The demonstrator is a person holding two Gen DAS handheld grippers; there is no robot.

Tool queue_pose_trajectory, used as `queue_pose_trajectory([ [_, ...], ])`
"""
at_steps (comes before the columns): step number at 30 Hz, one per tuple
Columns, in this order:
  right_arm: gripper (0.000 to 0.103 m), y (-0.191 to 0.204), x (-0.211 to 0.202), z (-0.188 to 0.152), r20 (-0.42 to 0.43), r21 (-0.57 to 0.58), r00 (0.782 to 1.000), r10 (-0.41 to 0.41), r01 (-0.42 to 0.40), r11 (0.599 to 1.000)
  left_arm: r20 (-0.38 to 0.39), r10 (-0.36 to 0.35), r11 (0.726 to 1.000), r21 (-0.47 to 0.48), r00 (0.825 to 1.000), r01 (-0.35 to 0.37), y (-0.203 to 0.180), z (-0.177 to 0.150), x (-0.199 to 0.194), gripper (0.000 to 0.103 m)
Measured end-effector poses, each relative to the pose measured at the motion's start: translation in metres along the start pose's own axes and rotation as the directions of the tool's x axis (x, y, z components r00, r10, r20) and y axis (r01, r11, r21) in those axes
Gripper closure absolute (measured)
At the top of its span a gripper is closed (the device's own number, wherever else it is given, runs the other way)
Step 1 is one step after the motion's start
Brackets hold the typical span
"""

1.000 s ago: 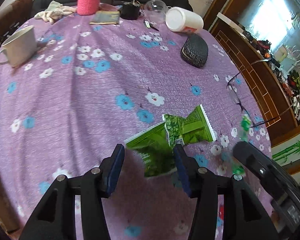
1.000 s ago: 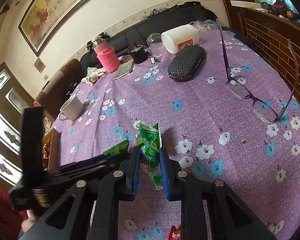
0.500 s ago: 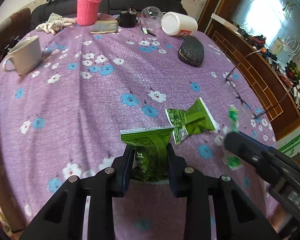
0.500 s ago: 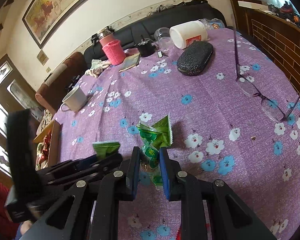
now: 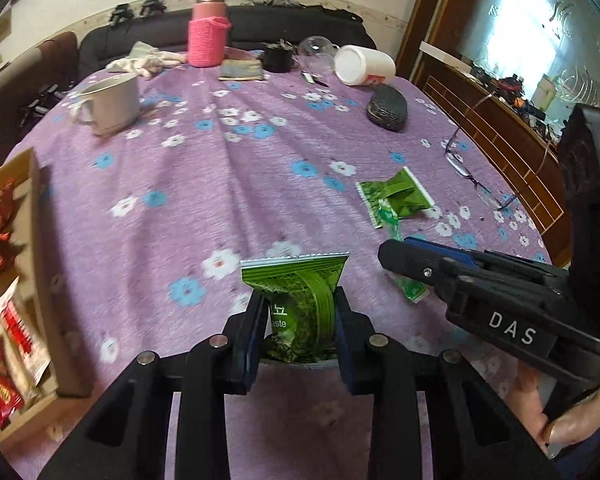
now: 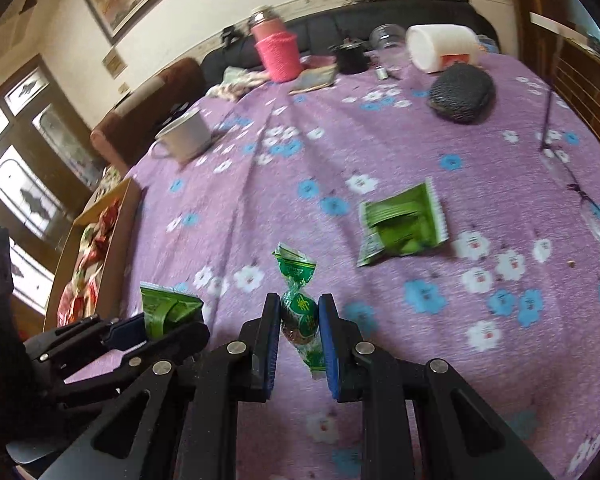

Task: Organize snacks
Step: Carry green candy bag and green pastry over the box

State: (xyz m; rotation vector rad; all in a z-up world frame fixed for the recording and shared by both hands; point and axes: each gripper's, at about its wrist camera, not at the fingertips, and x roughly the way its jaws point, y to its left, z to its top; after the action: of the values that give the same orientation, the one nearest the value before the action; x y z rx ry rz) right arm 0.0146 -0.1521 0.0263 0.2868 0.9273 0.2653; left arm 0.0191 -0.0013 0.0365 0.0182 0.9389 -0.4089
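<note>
- My left gripper [image 5: 296, 322] had just closed on the green snack packet [image 5: 298, 300]; its pads pinched the packet's lower half, and the crimped top stood free above them.
- My right gripper [image 6: 299, 334] was fully closed on a small green wrapped candy [image 6: 300, 312], held around its middle with both twisted ends sticking out.
- A third green packet [image 6: 400, 226] lay loose on the purple tablecloth [image 5: 220, 184], well apart from both grippers.
- The wooden tray [image 5: 40, 240] of red snacks sat at the table's left edge, where I judged both loads belonged.
- Risk: the candy's slick wrapper could slip out mid-carry, as the grip looked narrow.
- Risk: the two grippers travelled close together, so crossing towards the tray could knock them together.
- Risk: the spectacles [image 5: 468, 172] near the loose packet could get snagged when I went for it.
</note>
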Motion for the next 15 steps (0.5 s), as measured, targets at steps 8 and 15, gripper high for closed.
queue_pose_trajectory([
  [8, 0.083, 0.026, 0.007, -0.010, -0.011, -0.091, 1.000, 0.008, -0.009, 0.996, 0.001, 0.009, 0.998, -0.062, 1.000, -0.009, 0.028, -0.012, 0.001, 0.073],
  [15, 0.082, 0.036, 0.005, -0.012, 0.001, -0.124, 0.999, 0.047, -0.047, 0.991, 0.028, 0.019, 0.998, -0.063, 0.999, -0.018, 0.030, -0.013, -0.005, 0.073],
])
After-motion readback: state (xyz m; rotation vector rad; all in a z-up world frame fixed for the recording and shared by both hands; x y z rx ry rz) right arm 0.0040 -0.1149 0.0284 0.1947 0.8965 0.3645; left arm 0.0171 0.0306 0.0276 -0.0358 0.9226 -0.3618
